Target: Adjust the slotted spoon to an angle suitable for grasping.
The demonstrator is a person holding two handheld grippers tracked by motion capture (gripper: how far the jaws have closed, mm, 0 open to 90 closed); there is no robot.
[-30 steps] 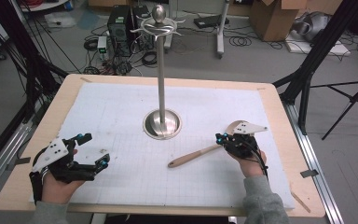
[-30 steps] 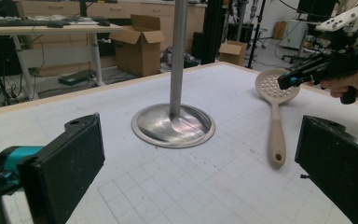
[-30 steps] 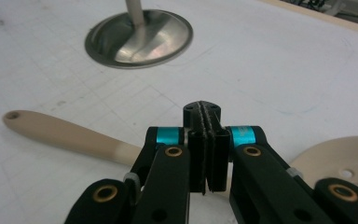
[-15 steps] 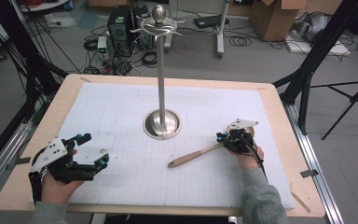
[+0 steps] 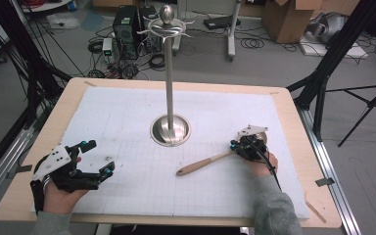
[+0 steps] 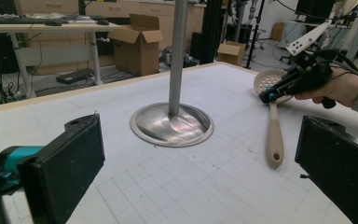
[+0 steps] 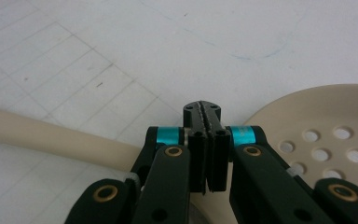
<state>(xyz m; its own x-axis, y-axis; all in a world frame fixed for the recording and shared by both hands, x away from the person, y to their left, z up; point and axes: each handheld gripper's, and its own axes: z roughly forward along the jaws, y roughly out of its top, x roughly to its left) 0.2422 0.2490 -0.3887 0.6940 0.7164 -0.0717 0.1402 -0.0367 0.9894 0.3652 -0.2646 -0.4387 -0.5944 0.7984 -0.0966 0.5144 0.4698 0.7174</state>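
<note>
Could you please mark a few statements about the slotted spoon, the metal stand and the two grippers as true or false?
1. The right gripper has its jaws closed together. True.
2. The slotted spoon hangs from the metal stand. False: it lies flat on the white mat, apart from the stand's base.
3. The left gripper has its jaws wide apart with nothing between them. True.
4. The spoon's bowl is solid. False: it has round holes.
5. The left gripper rests on the spoon's handle. False: it sits far across the mat.
</note>
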